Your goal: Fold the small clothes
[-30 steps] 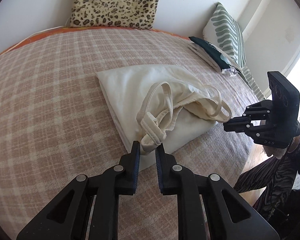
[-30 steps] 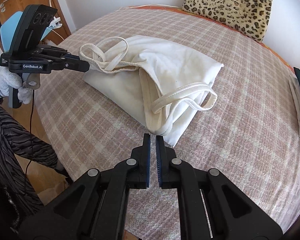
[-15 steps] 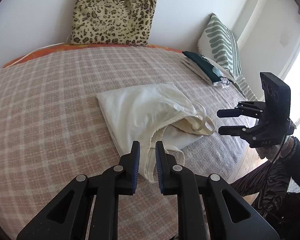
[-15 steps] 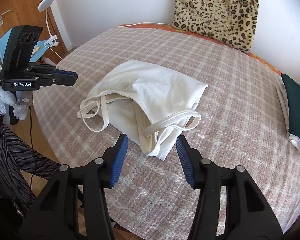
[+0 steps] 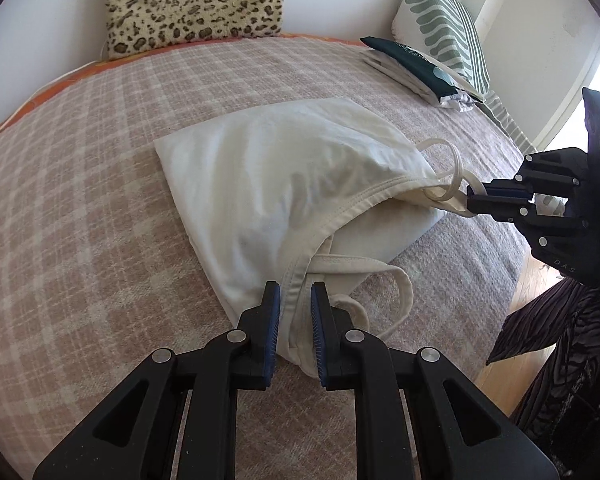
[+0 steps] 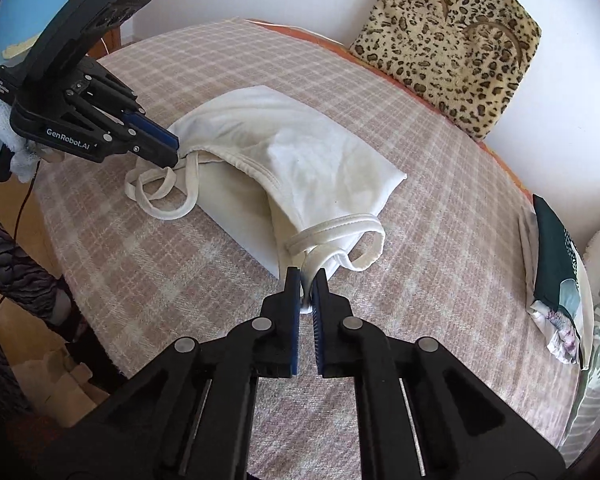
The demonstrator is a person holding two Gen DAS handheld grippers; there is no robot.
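A cream tank top (image 5: 284, 168) lies folded over on the plaid bedspread (image 5: 80, 220), straps toward me; it also shows in the right wrist view (image 6: 300, 152). My left gripper (image 5: 296, 296) is shut on the top's edge by one strap; in the right wrist view it (image 6: 174, 152) pinches the cloth by the looped straps (image 6: 156, 196). My right gripper (image 6: 307, 280) is shut on the other strap end (image 6: 332, 236); in the left wrist view it (image 5: 470, 202) holds that strap at the bed's right side.
A leopard-print cushion (image 5: 192, 0) leans on the back wall. A stack of folded clothes with a dark green item (image 5: 416, 68) lies at the far right by a green-striped pillow (image 5: 444, 28). The bed's edge and wooden floor (image 5: 500, 368) are at the right.
Both grippers have moved in toward the tank top. The right gripper, open half a second ago, has shut on a strap end. The left gripper now pinches the edge by the other strap.
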